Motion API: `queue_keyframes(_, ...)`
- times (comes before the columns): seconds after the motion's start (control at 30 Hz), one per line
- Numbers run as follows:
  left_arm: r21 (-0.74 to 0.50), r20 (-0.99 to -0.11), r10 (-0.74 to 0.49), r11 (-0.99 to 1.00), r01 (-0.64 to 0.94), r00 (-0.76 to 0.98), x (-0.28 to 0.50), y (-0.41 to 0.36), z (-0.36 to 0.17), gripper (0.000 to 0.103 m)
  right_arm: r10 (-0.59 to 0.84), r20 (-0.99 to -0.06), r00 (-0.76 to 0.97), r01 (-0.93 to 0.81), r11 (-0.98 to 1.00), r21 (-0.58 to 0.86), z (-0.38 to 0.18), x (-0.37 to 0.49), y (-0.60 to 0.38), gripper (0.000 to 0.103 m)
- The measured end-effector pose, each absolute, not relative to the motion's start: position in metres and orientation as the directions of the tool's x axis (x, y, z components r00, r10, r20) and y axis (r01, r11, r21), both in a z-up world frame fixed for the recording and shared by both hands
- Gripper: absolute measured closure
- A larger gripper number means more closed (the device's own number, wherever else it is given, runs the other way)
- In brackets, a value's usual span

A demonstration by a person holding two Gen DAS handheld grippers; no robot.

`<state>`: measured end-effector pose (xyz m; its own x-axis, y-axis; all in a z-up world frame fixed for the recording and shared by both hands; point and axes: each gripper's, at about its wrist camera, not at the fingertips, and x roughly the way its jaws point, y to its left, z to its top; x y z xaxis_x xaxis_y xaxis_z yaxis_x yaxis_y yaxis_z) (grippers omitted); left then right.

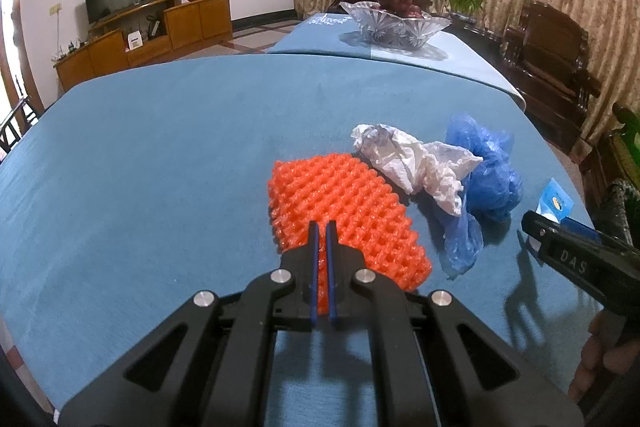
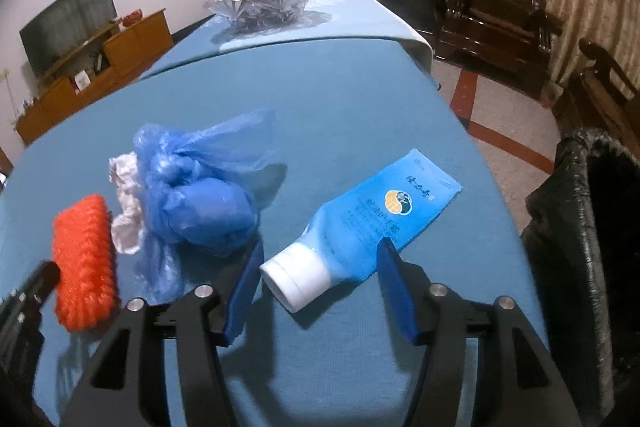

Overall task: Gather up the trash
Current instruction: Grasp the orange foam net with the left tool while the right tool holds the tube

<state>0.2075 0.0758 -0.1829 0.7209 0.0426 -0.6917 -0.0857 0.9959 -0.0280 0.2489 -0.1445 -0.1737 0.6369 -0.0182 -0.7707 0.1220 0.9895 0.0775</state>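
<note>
1. The right gripper (image 2: 320,259) has its jaws apart, and nothing is pressed between them. Its two blue pads (image 2: 394,283) straddle the neck end of a blue tube (image 2: 372,219) with a white cap (image 2: 298,277).
2. The tube lies flat on the blue tablecloth (image 2: 320,99). Its cap sits just inside the gap, closer to the left pad. Its long axis runs diagonally away from the jaws, up and to the right, ending in a flat crimped tail.
3. Because the tube slants across the gap instead of pointing straight out, the right pad overlaps the tube's shoulder. Closing squarely would likely need a slight turn of the wrist.
4. The left gripper (image 1: 323,227) has its jaws together over the near end of an orange foam net (image 1: 344,203). A sliver of orange shows between the pads, so it looks clamped on the net.
5. Left of the right jaws sit a blue plastic bag (image 2: 200,203) and crumpled white paper (image 2: 126,223), well outside the gap.
6. A black-lined bin (image 2: 580,227) stands to the right of the right jaws, past the table edge. The right hand is the nearer one to both tube and bin.
</note>
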Motion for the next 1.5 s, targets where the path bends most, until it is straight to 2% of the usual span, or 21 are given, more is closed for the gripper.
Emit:
queue_keyframes(0.3, -0.028, -0.695, 0.036, 0.997, -0.077, 0.718, 0.208, 0.071, -0.183, 0.1, -0.045, -0.804, 0.594, 0.152, 0.987, 0.057, -0.175, 0.217, -0.178, 0.045)
queue_keyframes(0.6, -0.027, -0.698, 0.032, 0.997, -0.071, 0.716, 0.208, 0.067, -0.182, 0.1, -0.023, -0.792, 0.61, 0.156, 0.983, 0.091, -0.176, 0.234, -0.186, 0.045)
queue_keyframes(0.63, -0.029, -0.699, 0.031, 0.997, -0.071, 0.715, 0.209, 0.067, -0.182, 0.099, -0.026, -0.792, 0.61, 0.152, 0.985, 0.085, -0.177, 0.235, -0.185, 0.047)
queue_keyframes(0.7, -0.032, -0.7, 0.029, 0.997, -0.072, 0.713, 0.209, 0.07, -0.181, 0.099, -0.041, -0.792, 0.609, 0.138, 0.989, 0.054, -0.179, 0.233, -0.18, 0.067)
queue_keyframes(0.73, -0.033, -0.701, 0.028, 0.997, -0.072, 0.713, 0.209, 0.07, -0.181, 0.099, -0.038, -0.79, 0.612, 0.129, 0.99, 0.052, -0.178, 0.233, -0.178, 0.07)
queue_keyframes(0.93, -0.035, -0.703, 0.024, 0.997, -0.068, 0.71, 0.21, 0.069, -0.181, 0.096, 0.002, -0.781, 0.624, 0.096, 0.992, 0.079, -0.176, 0.225, -0.176, 0.074)
queue_keyframes(0.97, -0.035, -0.705, 0.023, 0.997, -0.067, 0.709, 0.21, 0.068, -0.181, 0.094, 0.013, -0.777, 0.63, 0.088, 0.992, 0.089, -0.175, 0.224, -0.176, 0.074)
queue_keyframes(1.0, -0.039, -0.706, 0.02, 0.997, -0.067, 0.708, 0.21, 0.068, -0.181, 0.086, 0.015, -0.773, 0.634, 0.083, 0.993, 0.088, -0.173, 0.224, -0.176, 0.074)
queue_keyframes(1.07, -0.044, -0.706, 0.02, 0.996, -0.072, 0.707, 0.212, 0.068, -0.181, 0.062, 0.019, -0.765, 0.644, 0.069, 0.994, 0.083, -0.17, 0.222, -0.174, 0.074)
queue_keyframes(1.17, -0.037, -0.708, 0.021, 0.997, -0.067, 0.706, 0.216, 0.066, -0.183, 0.055, 0.031, -0.753, 0.657, 0.057, 0.994, 0.09, -0.164, 0.221, -0.173, 0.074)
queue_keyframes(1.23, -0.041, -0.713, 0.015, 0.997, -0.063, 0.701, 0.221, 0.063, -0.185, 0.056, 0.036, -0.747, 0.664, 0.051, 0.994, 0.094, -0.161, 0.22, -0.174, 0.074)
queue_keyframes(1.3, -0.049, -0.715, 0.006, 0.997, -0.06, 0.699, 0.225, 0.063, -0.187, 0.066, 0.04, -0.743, 0.668, 0.048, 0.994, 0.097, -0.159, 0.221, -0.174, 0.074)
queue_keyframes(1.37, -0.049, -0.707, 0.009, 0.997, -0.061, 0.707, 0.227, 0.063, -0.185, 0.083, 0.044, -0.739, 0.673, 0.046, 0.994, 0.101, -0.158, 0.22, -0.175, 0.074)
queue_keyframes(1.4, -0.049, -0.705, 0.008, 0.997, -0.06, 0.71, 0.228, 0.063, -0.184, 0.088, 0.051, -0.732, 0.679, 0.043, 0.993, 0.11, -0.156, 0.218, -0.175, 0.074)
queue_keyframes(1.43, -0.055, -0.703, 0.001, 0.997, -0.055, 0.711, 0.229, 0.063, -0.182, 0.099, 0.056, -0.728, 0.683, 0.04, 0.993, 0.114, -0.155, 0.217, -0.176, 0.074)
queue_keyframes(1.5, -0.063, -0.698, 0.0, 0.996, -0.062, 0.716, 0.228, 0.065, -0.18, 0.099, 0.06, -0.717, 0.695, 0.03, 0.993, 0.112, -0.149, 0.216, -0.175, 0.074)
